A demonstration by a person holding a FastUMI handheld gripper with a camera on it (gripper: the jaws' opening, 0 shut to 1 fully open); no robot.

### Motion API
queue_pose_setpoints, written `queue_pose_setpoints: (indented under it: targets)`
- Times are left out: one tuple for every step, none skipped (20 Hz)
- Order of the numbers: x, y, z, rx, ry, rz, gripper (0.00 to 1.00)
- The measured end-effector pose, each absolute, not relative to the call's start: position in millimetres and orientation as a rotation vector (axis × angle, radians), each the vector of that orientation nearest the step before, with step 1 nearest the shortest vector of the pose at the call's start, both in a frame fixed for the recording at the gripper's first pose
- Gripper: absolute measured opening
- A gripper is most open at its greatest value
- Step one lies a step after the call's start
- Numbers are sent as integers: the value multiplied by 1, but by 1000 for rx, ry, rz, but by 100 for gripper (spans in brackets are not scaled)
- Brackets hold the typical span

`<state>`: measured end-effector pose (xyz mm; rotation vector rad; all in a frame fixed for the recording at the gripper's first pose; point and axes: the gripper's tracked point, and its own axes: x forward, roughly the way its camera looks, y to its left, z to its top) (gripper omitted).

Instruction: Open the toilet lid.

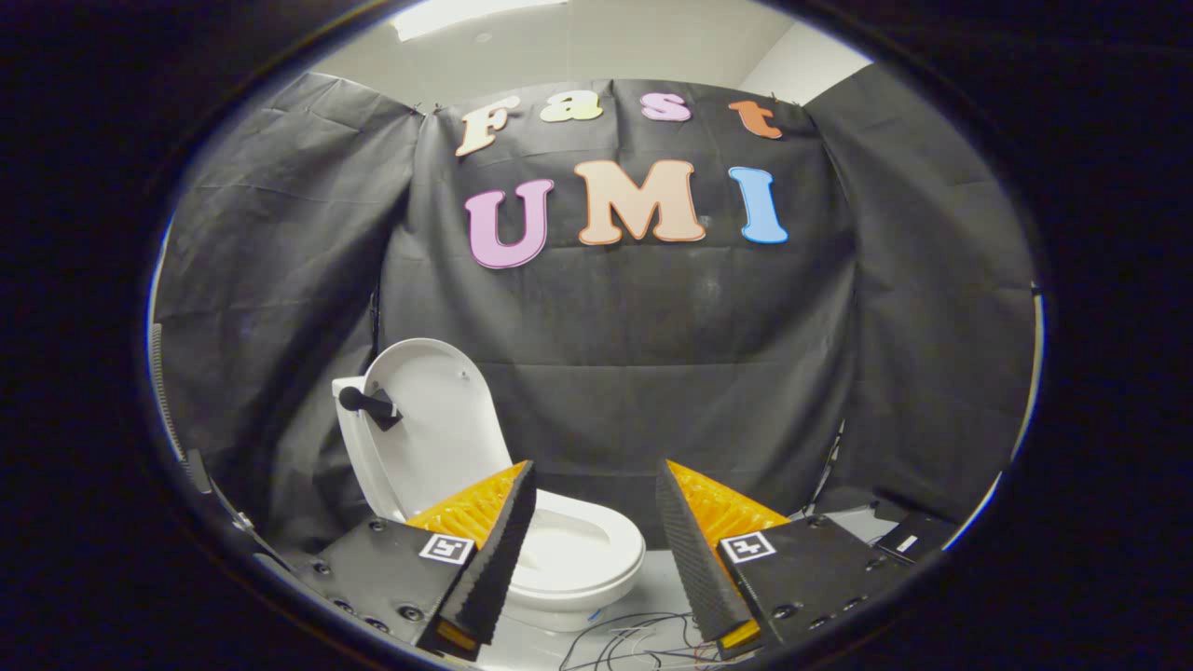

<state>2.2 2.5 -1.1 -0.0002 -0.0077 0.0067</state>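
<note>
A small white toilet [578, 559] stands on the pale floor just ahead of my left finger. Its lid [438, 424] is raised upright, leaning back against the white tank [349, 438]. A black handle [368, 403] sticks out at the lid's left side. The seat ring and the bowl under it lie exposed, partly hidden behind my left finger [494, 550]. My gripper [596, 480] is open, with nothing between its fingers, and is held back from the toilet without touching it.
Black cloth walls close the booth behind and on both sides of the toilet. Thin loose wires [634, 638] lie on the floor between my fingers. A dark flat object [918, 536] rests on the floor at the right, by the wall.
</note>
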Motion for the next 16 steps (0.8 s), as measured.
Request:
queue_pose_setpoints:
  targets:
    - [2,2,-1,-2,-9,7,82]
    - [3,3,-2,-1,-6,5,83]
    - [3,3,-2,-1,-1,6,84]
    - [1,3,-2,-1,-4,6,85]
    - [1,3,-1,-1,-4,6,86]
    - [1,3,-1,-1,-3,7,87]
    - [-1,3,-1,-1,-2,5,87]
    - [1,3,-2,-1,-3,5,88]
    - [2,3,-1,-1,-3,6,89]
    - [2,3,-2,-1,-2,5,93]
    - [2,3,-1,-1,-4,5,97]
    - [1,3,-1,-1,-2,5,97]
    - [1,3,-1,-1,-3,5,97]
    - [1,3,-1,-1,-2,5,97]
    - [0,3,-1,-1,-2,5,97]
    - [1,3,-1,-1,-2,5,97]
